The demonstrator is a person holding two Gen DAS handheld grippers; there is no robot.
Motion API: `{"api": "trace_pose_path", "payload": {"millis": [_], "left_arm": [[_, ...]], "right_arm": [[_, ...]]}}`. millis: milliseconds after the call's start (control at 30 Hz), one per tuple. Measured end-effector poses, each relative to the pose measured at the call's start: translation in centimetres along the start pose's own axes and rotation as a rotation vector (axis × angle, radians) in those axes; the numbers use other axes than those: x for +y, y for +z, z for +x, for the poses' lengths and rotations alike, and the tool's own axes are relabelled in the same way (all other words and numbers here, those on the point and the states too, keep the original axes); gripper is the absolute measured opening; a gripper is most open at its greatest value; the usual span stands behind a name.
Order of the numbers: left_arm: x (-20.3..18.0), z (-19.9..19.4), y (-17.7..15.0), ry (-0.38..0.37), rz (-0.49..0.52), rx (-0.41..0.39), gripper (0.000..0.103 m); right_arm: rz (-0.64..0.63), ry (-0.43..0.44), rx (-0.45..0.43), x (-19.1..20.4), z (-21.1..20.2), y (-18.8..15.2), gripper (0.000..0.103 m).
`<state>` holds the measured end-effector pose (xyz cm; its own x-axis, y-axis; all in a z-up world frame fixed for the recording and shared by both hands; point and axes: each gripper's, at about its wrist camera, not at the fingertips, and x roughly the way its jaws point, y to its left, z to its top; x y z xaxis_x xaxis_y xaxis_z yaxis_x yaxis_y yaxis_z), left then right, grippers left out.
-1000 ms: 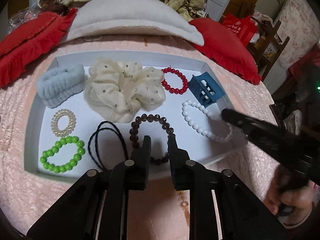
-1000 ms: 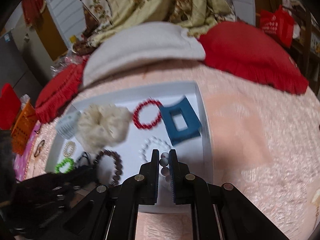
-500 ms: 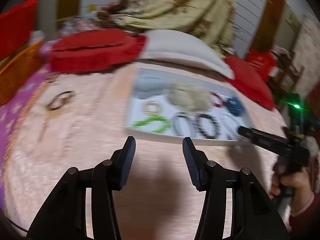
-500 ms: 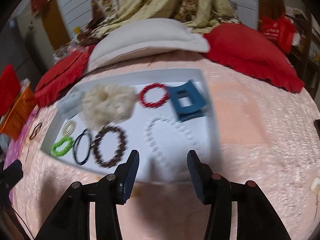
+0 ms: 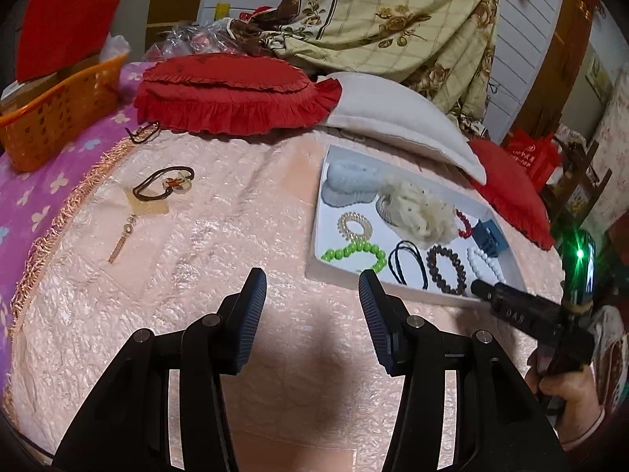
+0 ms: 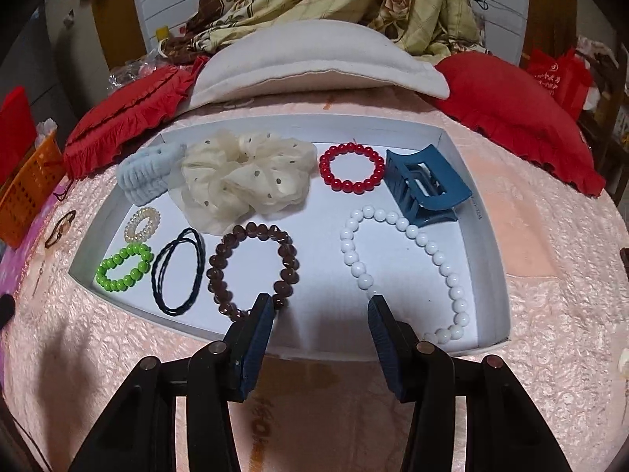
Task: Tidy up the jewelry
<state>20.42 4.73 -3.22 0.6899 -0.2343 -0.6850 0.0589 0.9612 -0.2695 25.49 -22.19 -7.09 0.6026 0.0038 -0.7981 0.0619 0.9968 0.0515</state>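
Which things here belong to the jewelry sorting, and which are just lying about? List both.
Job: tray, white beads, brown beads, red beads, green beads, scrunchie, blue clip, headband and pendant outside the tray.

Lying about: red cushion, white pillow, orange basket, quilt.

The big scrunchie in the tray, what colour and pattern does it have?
The scrunchie is sheer cream fabric with small dark dots, seen best in the right wrist view.
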Motion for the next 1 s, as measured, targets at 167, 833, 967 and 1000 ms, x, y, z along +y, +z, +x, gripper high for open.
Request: {"api": "trace_pose_path", "payload": {"millis": [167, 833, 967, 1000], "left_arm": [[0.4, 0.1, 0.1, 0.005, -0.014, 0.002, 0.049], [-0.2, -0.1, -0.4, 0.056, 0.017, -0.024, 0.049], [-0.6, 0.2, -0.7, 0.072, 0.041, -0.022, 0.05], [-0.7, 0.2, -0.7, 0.07, 0.044, -0.019, 0.05]], "right_arm": [[-0.018, -0.013, -0.026, -0.1, -0.7, -1.0, 0.048], [0.212, -0.14, -0.058, -10.5, -4.6, -2.7, 0.049], [0.212, -0.161, -0.023, -10.8, -3.3, -1.7, 0.049], [0.204, -0.176, -0.018, -10.8, -3.0, -1.6, 0.049]]}}
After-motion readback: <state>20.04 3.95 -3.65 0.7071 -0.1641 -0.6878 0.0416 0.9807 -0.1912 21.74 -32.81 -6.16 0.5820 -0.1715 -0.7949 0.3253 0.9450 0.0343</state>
